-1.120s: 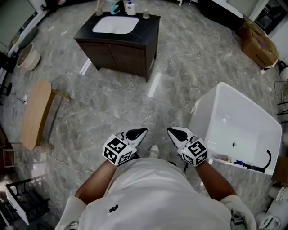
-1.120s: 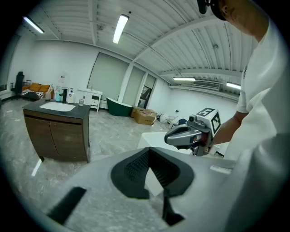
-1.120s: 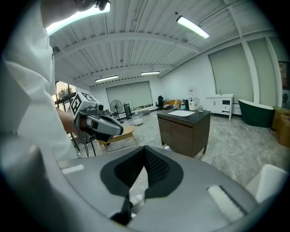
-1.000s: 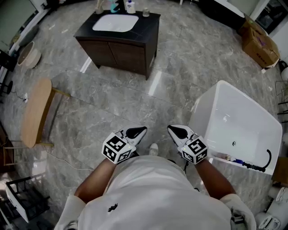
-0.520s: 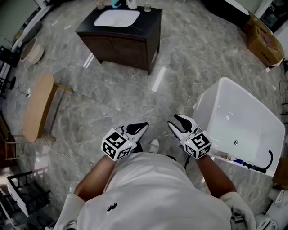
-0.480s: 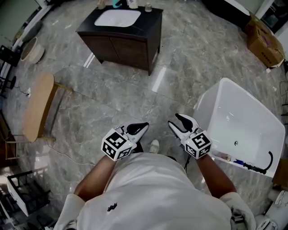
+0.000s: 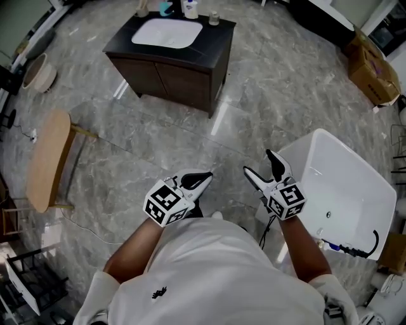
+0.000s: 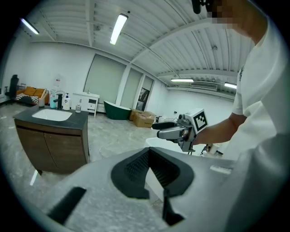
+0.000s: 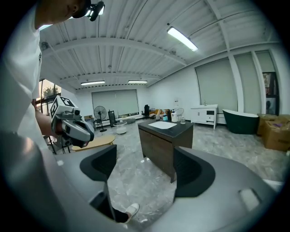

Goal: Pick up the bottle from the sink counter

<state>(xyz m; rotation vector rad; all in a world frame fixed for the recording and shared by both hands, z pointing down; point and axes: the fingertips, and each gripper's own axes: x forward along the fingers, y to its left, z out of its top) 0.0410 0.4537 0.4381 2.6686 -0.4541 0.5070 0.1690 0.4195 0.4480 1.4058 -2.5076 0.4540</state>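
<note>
— Right tool (image 7: 266, 166) first: what is it doing?
— Its jaws have just been opening and now stand wide apart. Nothing is between them; only floor (image 7: 266, 82) shows through the gap. It has also pushed forward and to the right since a second ago, up beside the white tub (image 7: 342, 190).
— And the left tool (image 7: 198, 179)?
— Pads pressed together, nothing in them.
— What does that mean for the pick?
— I'd read it as early preparation, with the right one the likely picker. Nothing is within reach yet, though. The bottle (image 7: 189, 7) stands at the back of the bench (image 7: 219, 38), behind the basin (image 7: 166, 33), among a few other small items. It is well apart from both tools, with open floor between.
— How are the hands held?
— Both forearms reach out from the waist, tools side by side. They point ahead and a little downward toward the bench, marker cubes facing up. I'd judge the approach has to come first; the grasp is not yet begun.
</note>
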